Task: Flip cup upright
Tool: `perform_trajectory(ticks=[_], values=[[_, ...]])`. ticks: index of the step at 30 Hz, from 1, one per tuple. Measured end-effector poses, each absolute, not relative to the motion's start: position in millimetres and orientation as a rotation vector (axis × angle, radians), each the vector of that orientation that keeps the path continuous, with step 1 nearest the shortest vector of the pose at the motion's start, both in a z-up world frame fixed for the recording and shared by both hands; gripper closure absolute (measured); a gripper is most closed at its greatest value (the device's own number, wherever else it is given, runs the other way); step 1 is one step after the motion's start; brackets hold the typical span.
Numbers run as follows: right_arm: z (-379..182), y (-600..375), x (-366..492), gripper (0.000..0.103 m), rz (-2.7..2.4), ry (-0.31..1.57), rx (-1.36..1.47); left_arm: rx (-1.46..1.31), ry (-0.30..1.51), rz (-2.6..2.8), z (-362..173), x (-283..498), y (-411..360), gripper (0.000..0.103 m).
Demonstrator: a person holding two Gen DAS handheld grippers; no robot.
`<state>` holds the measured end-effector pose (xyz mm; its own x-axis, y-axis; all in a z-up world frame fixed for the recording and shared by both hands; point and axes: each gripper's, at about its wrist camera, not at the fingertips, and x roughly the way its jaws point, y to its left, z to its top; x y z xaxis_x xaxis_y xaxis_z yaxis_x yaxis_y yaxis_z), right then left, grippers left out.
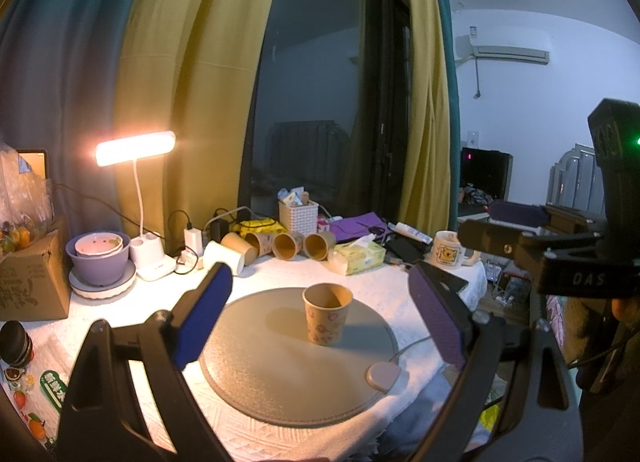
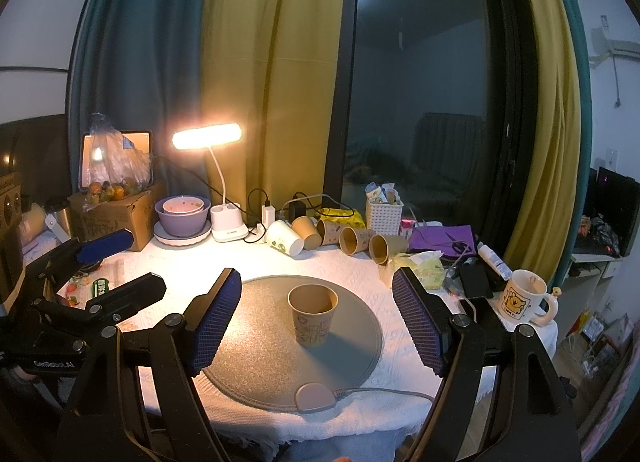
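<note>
A brown paper cup (image 1: 326,316) with a flower print stands upright, mouth up, on a round grey mat (image 1: 280,374) on the white-clothed table. It also shows in the right wrist view (image 2: 313,316), on the same mat (image 2: 256,366). My left gripper (image 1: 320,322) is open and empty, its blue pads wide apart on either side of the cup and nearer the camera. My right gripper (image 2: 318,314) is open and empty, pads also spread wide in front of the cup. The right gripper shows at the right of the left wrist view (image 1: 520,242); the left gripper shows at the left of the right wrist view (image 2: 104,262).
Several paper cups (image 2: 352,240) lie on their sides at the back of the table. A lit desk lamp (image 2: 206,136), purple bowls (image 2: 182,214), a cardboard box (image 2: 116,214), a white basket (image 2: 384,214), a tissue pack (image 2: 420,266), a cartoon mug (image 2: 524,296) and a pink puck with cable (image 2: 314,398) surround the mat.
</note>
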<state>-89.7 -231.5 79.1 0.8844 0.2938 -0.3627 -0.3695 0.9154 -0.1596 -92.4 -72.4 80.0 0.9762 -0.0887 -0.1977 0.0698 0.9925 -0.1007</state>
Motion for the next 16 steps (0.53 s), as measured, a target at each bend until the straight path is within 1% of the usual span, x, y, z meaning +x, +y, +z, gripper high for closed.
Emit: perform_trajectory(ticks=[11, 16], values=[[79.5, -231.1, -89.4, 0.022, 0.348, 0.342, -0.228, -0.094, 0.204, -0.08, 80.3, -92.4, -72.7, 0.012], [79.8, -231.1, -89.3, 0.022, 0.349, 0.342, -0.228, -0.064, 0.17, -0.081, 80.0, -96.1, -78.4, 0.012]])
